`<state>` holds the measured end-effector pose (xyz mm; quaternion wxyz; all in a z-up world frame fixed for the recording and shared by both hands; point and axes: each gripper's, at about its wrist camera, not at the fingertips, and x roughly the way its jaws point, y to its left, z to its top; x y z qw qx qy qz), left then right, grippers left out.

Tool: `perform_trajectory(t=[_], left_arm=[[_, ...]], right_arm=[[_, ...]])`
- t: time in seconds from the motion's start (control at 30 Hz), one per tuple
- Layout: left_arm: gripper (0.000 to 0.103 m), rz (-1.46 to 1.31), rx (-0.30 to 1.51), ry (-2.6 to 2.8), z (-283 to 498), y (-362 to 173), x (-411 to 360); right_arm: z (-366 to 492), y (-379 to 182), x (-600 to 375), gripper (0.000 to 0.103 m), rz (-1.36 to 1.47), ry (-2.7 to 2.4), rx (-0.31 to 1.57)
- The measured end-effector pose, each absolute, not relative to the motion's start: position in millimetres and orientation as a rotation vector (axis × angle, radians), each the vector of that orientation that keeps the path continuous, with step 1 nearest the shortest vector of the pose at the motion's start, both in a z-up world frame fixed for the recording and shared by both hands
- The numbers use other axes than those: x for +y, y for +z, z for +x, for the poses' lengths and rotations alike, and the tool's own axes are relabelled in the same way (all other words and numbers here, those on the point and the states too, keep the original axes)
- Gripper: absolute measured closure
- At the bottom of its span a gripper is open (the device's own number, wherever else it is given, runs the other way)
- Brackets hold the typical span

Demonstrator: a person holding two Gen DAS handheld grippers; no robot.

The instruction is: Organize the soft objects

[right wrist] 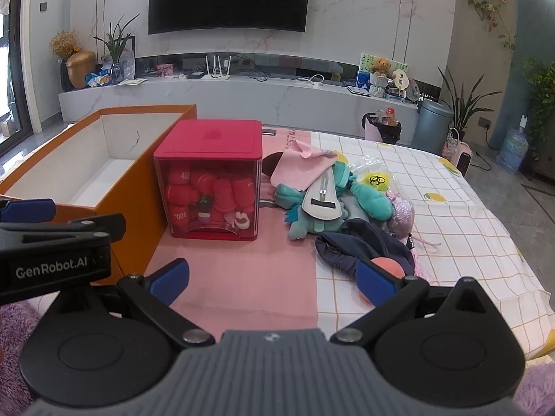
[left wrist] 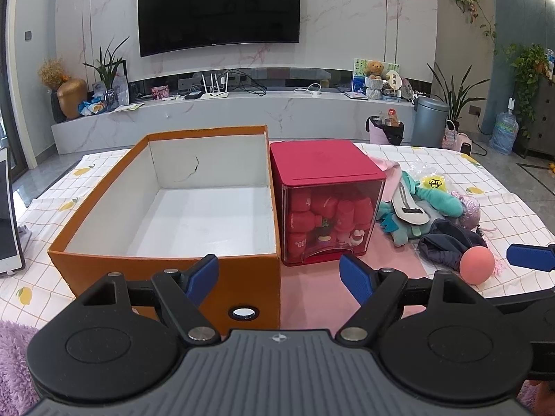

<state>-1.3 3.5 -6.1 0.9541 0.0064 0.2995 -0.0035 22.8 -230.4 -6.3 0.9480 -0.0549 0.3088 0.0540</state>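
Note:
An open orange box (left wrist: 166, 270) (right wrist: 138, 187) with a white, empty inside stands at the left. A pile of soft things lies at the right: a teal plush toy (left wrist: 437, 204) (right wrist: 367, 197), a pink cloth (right wrist: 305, 166), a dark blue fabric piece (left wrist: 447, 246) (right wrist: 364, 242), a pale purple item (right wrist: 402, 211) and a pink ball (left wrist: 477, 265) (right wrist: 388, 265). My left gripper (left wrist: 279, 279) is open and empty in front of the box. My right gripper (right wrist: 272, 279) is open and empty, its right finger just before the ball.
A red container (left wrist: 326, 204) (right wrist: 211, 180) with a clear front, full of red items, stands between box and pile. A checked cloth (right wrist: 468, 228) and a pink mat (right wrist: 249, 277) cover the table. A purple fluffy rug (left wrist: 14, 357) lies near.

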Motion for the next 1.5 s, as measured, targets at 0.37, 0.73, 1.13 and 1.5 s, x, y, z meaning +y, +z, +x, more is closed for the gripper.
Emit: perform_trajectory(t=[0.37,0.73,1.13,1.5], left_arm=[[0.010,0.014,0.611,-0.005,-0.9,-6.7,2.4],[0.010,0.027,0.625,0.000,-0.7,-9.1,3.5],[0.010,0.041,0.628,0.003,-0.7,-10.3,2.0],[0.010,0.051,0.629,0.006,-1.8,-11.8,1.9]], right_arm=[[22.8,-6.7,-230.3,0.003,-0.110,0.111,0.632],[22.7,-7.8,-229.4,0.003,-0.122,0.118,0.639],[24.8,-9.5,-226.6,0.003,-0.135,0.120,0.647],[26.2,-11.4,-226.1,0.003,-0.135,0.122,0.656]])
